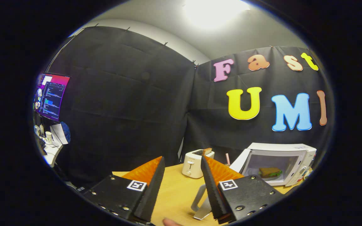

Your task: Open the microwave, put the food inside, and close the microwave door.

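A white microwave stands on the wooden table, beyond and to the right of my fingers. Its door is swung open toward the left. Inside, a sandwich lies on a white plate. My gripper is open, with nothing between its fingers, raised above the table well short of the microwave. The right finger stands between me and the door's lower edge.
A white toaster with a slice of bread in its slot stands just ahead of the fingers. A grey metal stand sits on the table below the right finger. A desk with a monitor lies far left. A fingertip shows under the gripper.
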A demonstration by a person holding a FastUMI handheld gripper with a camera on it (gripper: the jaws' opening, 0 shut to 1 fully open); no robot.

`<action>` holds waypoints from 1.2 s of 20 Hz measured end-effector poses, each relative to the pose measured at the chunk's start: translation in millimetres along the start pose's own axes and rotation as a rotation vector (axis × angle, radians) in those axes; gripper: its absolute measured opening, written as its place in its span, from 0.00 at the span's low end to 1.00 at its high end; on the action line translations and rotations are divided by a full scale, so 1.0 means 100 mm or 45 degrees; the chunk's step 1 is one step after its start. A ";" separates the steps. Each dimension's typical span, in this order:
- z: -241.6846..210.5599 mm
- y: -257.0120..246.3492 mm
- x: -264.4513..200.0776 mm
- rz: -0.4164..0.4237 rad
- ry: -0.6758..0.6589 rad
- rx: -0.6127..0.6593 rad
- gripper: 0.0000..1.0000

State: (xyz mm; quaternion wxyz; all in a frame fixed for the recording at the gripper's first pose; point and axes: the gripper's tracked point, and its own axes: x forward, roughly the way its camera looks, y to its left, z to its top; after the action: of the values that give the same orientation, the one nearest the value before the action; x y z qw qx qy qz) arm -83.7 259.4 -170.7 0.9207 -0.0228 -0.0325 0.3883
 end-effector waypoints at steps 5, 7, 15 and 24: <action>-0.66 0.09 0.24 -0.014 0.148 0.086 0.18; -0.82 -0.16 0.27 -0.121 0.191 0.100 0.03; -1.07 -0.49 0.20 -0.209 0.239 0.087 0.01; -1.03 -1.56 -0.17 -0.462 0.234 0.080 0.01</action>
State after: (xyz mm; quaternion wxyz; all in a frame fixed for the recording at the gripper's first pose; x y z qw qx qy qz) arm 23.3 136.9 -263.7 0.9749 -0.0231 0.0600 0.2131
